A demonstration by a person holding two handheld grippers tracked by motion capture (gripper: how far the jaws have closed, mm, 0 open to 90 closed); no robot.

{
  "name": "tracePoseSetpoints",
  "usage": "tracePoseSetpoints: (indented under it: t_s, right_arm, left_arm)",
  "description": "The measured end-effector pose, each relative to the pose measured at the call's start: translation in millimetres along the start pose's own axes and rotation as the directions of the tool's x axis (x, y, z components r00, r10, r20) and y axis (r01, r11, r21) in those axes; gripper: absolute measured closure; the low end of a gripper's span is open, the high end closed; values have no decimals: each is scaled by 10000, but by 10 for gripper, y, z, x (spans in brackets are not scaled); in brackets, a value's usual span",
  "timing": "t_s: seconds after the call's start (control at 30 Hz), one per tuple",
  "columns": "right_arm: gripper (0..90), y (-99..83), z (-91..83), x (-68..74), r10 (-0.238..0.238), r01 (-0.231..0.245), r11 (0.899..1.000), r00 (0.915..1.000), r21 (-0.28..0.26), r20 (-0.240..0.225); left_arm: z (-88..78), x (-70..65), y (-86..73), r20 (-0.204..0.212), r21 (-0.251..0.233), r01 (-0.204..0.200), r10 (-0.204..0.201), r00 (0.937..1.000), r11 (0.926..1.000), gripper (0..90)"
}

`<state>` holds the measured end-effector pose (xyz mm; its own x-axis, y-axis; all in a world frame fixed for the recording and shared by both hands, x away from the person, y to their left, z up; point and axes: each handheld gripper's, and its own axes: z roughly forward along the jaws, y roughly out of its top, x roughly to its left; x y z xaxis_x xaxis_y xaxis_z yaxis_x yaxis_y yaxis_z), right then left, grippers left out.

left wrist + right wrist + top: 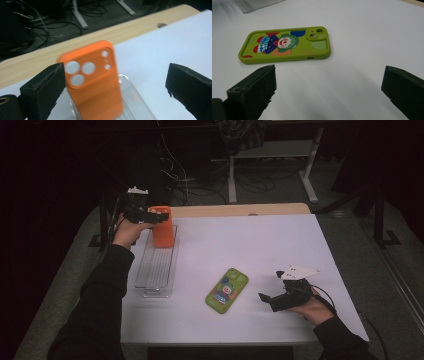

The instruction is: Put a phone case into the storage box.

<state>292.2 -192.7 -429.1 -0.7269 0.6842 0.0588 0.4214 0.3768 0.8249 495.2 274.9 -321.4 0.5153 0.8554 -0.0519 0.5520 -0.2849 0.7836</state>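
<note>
The right gripper point(270, 296), black with a white three-cornered plate on top, is resting low over the white tabletop point(280, 245) at the near right, held in the person's right hand point(312, 307). Its jaws are standing wide apart with nothing between them, and in the right gripper view point(329, 82) they are framing bare white surface. Just beyond its tips, to the left of it in the high view, a lime-green rubbery phone case printed with a clown figure point(227, 290) is lying flat on the tabletop, apart from the jaws; the right gripper view shows its camera cut-outs point(316, 33) at the end pointing away from the tray.

Left of the green case, a clear ribbed plastic tray, long and rectangular point(156, 270), is sitting on the tabletop. At the tray's far end an orange rectangular silicone phone case point(162, 227) is standing nearly upright inside it, leaning slightly. In the left gripper view the orange case point(96, 85) is showing its three round lens holes near the top, with its foot in the tray point(135, 100).

The left gripper point(159, 217) is hovering at the orange case's upper edge, held in the person's left hand point(127, 232). Its jaws are spread wide; the left pad point(45, 87) is sitting just beside the case's edge, whether touching I cannot tell, and the other pad is well clear of it.
</note>
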Motion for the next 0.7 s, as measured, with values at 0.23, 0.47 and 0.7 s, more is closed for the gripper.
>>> tracePoseSetpoints:
  t_s: [0.23,0.47,0.7]
  right_arm:
    - [0,5,6,-6,4,-4,10000,10000,-2,-63]
    - [0,10,-2,-14,47,-47,10000,10000,-5,-86]
    - [0,15,-19,-15,116,-116,9999,9999,-60,-120]
  left_arm:
    - [-132,-216,-101,1004,108,-600,586,9932,9981,24]
    - [-239,-517,-156,1788,1,-1189,1169,9769,9929,25]
    - [-279,-852,-234,2503,-281,-1607,1626,9544,9866,25]
